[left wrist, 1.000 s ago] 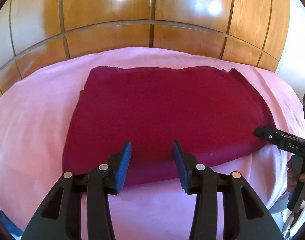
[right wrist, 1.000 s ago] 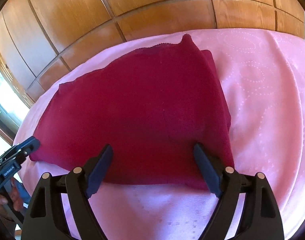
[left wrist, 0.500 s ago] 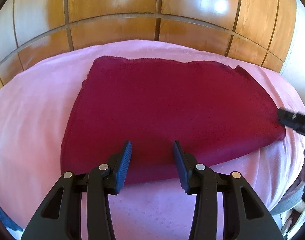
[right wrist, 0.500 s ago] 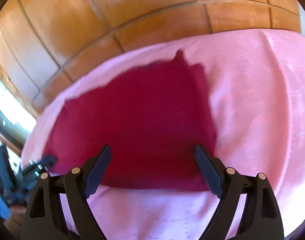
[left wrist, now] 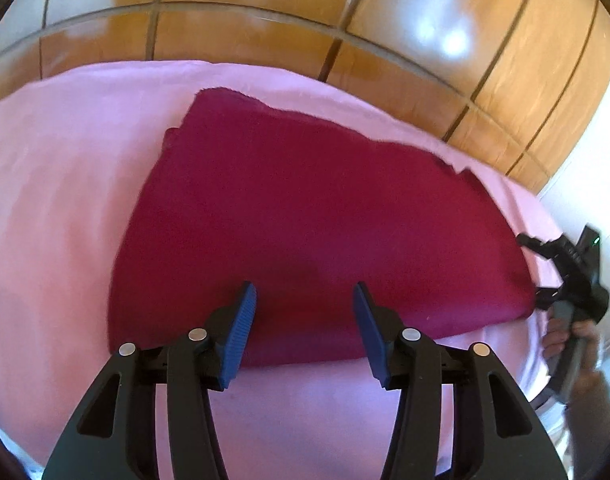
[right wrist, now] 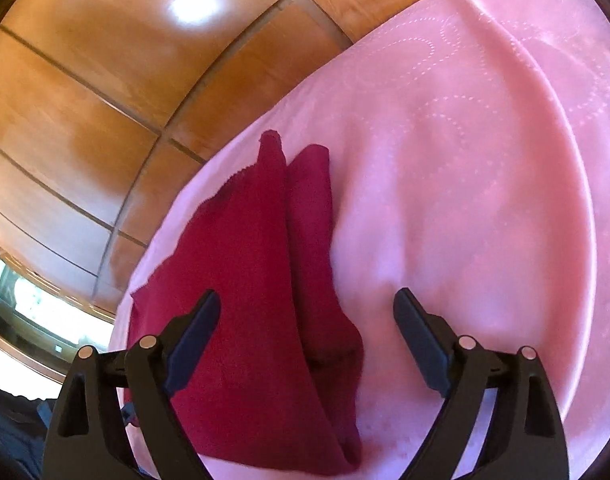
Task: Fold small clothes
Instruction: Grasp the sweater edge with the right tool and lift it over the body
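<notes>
On pink sheet (left wrist: pixel 57 208): maroon cloth (left wrist: pixel 305 220) folded flat; L gripper (left wrist: pixel 304 312) & R gripper (right wrist: pixel 305 320) jaws opening, empty, straddling near edge & end for next fold, I reckon.

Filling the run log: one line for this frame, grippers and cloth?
left gripper: opening, empty, over near edge | right gripper: opening, empty, at side edge | dark red cloth: folded, flat on pink cover
</notes>
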